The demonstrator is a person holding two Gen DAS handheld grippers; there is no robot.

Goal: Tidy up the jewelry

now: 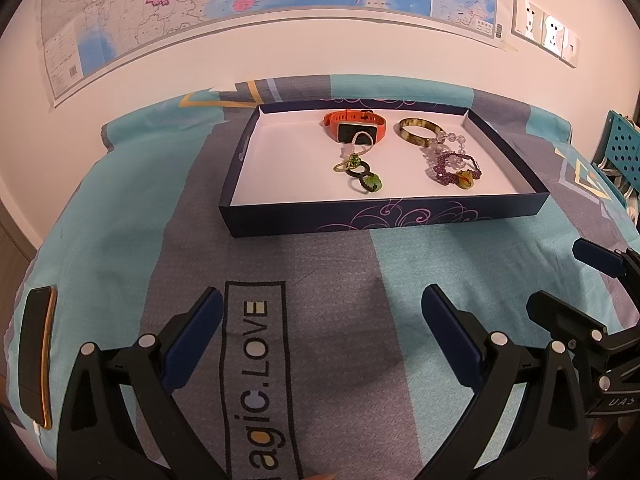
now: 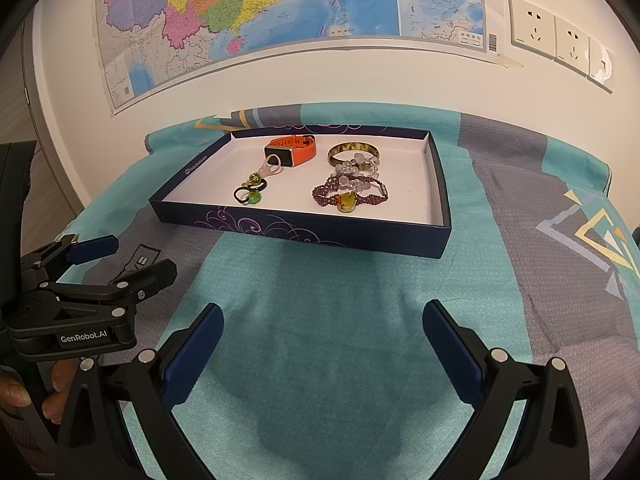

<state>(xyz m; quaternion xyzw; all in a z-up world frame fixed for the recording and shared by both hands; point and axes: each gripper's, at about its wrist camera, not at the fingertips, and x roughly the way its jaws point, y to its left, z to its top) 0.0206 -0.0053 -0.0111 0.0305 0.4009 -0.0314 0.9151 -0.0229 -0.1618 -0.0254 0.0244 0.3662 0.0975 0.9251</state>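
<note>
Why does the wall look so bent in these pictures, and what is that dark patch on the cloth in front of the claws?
Both views are fisheye, so the map edge curves. Left wrist view: a soft shadow lies on the bedspread between the open left claw. Right wrist view: the same beneath the open right claw; the tray stays sharp.

Both wrist cameras sit low over the bed [image 1: 460, 264], facing the wall map [image 2: 248, 12]. The left view looks from left of the tray [image 1: 384, 216], the right view from its right; both share the tray, near ahead.
</note>
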